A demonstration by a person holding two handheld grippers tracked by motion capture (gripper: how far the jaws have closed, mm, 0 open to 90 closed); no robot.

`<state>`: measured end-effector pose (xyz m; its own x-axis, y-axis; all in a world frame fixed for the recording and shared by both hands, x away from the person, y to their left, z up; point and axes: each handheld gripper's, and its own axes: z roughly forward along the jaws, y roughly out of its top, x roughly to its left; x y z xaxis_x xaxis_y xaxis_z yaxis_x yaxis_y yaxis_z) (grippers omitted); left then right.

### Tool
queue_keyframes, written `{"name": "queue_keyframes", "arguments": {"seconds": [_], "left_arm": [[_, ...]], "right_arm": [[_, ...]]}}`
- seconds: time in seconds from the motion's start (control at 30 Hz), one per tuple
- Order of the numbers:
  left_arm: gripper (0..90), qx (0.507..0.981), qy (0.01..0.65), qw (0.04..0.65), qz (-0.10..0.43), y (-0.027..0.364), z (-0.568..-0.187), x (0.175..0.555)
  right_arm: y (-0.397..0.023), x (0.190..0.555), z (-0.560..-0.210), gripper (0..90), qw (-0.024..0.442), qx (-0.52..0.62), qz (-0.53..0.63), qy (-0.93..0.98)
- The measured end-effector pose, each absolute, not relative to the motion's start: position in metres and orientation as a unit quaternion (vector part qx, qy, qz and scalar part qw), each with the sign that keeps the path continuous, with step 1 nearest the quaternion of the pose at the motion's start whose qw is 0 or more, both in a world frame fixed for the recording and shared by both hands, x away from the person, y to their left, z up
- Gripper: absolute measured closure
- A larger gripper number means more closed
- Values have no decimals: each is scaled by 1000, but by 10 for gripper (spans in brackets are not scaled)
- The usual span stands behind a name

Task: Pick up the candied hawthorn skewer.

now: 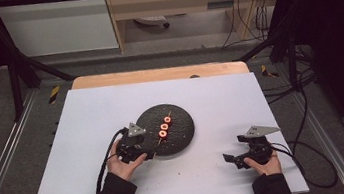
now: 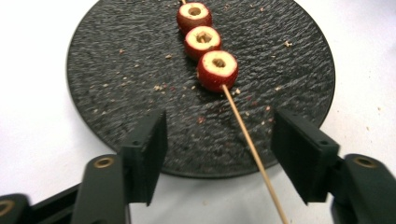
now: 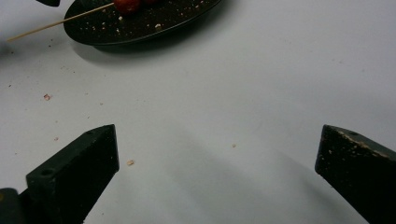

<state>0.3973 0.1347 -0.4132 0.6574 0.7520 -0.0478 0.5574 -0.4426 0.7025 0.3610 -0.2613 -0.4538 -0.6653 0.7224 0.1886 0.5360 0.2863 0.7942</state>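
A round black plate lies at the middle of the white table, with crumbs scattered on it. On the plate rests a thin wooden skewer threaded through three red, cored fruit pieces; its bare end reaches over the plate's near rim. My left gripper is at that rim with its jaws apart on either side of the bare stick, nearer the right jaw, and neither pad presses on it. In the high view the left gripper is at the plate's lower left edge. My right gripper stands wide open over bare table, to the right of the plate.
The white table top has room to the left and beyond the plate. A few crumbs lie on the table near the plate. Black cables trail from both grippers toward the table's front edge.
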Motion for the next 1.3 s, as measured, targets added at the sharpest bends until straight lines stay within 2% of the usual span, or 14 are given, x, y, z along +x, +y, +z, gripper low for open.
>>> {"name": "queue_keyframes", "arguments": {"seconds": [0.3,0.33,0.4,0.47,0.5,0.63,0.77,1.1,1.3], "left_arm": [[588,849,395,326,129,116,-418,404],[588,851,395,322,129,114,-419,405],[656,854,395,313,129,110,-420,406],[676,855,397,306,131,107,-421,406],[719,855,398,304,134,105,-421,407],[778,858,397,297,135,100,-421,407],[814,860,398,288,140,95,-423,407],[829,852,420,281,140,93,-424,410],[877,847,431,279,138,94,-424,411]], "right_arm": [[-261,361,-453,6,101,398,446,795],[-261,361,-453,6,101,398,446,795],[-262,361,-453,6,101,397,446,796],[-262,361,-453,5,101,397,446,796],[-261,361,-453,5,101,398,446,795],[-262,361,-453,5,101,397,447,795],[-262,361,-453,5,101,398,449,794],[-262,361,-453,6,101,396,450,794],[-262,361,-453,6,99,397,450,794]]}}
